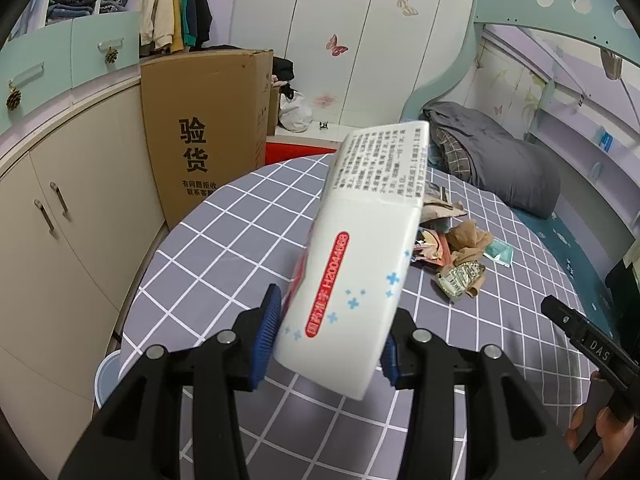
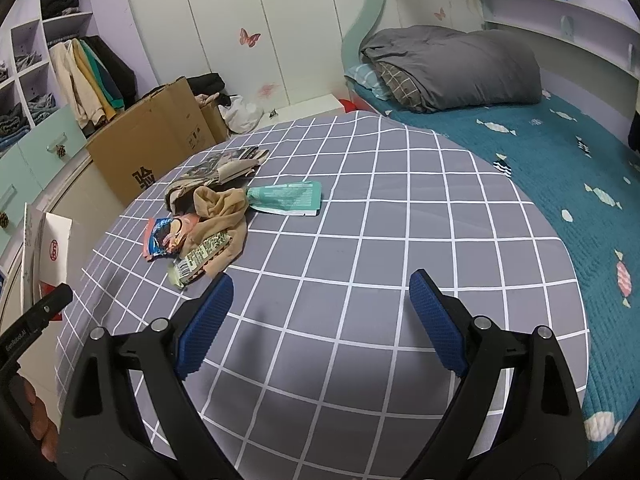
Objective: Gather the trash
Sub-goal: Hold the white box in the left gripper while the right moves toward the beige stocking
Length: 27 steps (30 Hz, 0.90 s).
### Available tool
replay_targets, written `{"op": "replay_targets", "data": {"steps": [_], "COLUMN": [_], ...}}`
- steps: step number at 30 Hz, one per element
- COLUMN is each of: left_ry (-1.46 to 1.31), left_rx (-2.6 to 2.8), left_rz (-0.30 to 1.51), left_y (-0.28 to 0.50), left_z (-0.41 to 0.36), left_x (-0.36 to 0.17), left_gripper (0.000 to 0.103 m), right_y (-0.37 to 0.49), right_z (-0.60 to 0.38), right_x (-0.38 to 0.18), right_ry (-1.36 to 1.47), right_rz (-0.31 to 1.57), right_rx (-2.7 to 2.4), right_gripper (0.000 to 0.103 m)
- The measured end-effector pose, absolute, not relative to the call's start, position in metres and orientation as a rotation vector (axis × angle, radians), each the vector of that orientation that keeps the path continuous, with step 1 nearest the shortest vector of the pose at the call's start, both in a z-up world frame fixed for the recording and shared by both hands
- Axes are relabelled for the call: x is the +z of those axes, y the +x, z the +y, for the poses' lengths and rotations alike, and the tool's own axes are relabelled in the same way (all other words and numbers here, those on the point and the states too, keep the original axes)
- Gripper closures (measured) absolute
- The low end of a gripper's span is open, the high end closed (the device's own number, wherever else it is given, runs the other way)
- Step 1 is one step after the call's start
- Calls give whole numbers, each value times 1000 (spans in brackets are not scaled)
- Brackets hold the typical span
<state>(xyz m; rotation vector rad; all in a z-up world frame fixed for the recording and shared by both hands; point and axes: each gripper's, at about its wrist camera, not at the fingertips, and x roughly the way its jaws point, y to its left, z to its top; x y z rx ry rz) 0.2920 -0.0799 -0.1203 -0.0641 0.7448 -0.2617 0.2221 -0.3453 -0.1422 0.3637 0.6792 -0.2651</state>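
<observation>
My left gripper is shut on a white medicine box with red and blue print, held tilted above the grey checked tablecloth. The same box shows at the left edge of the right wrist view. A trash pile lies on the cloth: a beige stocking, a green sachet, a red and blue snack wrapper, a crumpled green wrapper and printed packaging. My right gripper stands open over bare cloth, right of the pile, with nothing between its fingers.
A tall cardboard box stands on the floor beyond the table, beside beige cabinets. A pale round container sits below the table's near left edge. A bed with a grey duvet and teal cover lies to the right.
</observation>
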Motion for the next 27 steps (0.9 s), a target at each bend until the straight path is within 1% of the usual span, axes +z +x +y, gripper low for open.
{"op": "replay_targets", "data": {"steps": [8,21,27], "left_ry": [-75,-109,-112], "left_rx": [-258,-233,-243], "left_rz": [740,740,745], "left_y": [297,315,321], "left_z": [-75,-58,-60], "left_x": [-119,-119,-119], "left_gripper": [60,60,60], "right_y": [230,265,291], "right_z": [-344,-354,-335], "right_x": [-146,-135,-128], "right_ry": [380,394,375], "right_rz": [702,699,703], "right_rx": [-228,-225,-154], "right_gripper": [15,15,15]}}
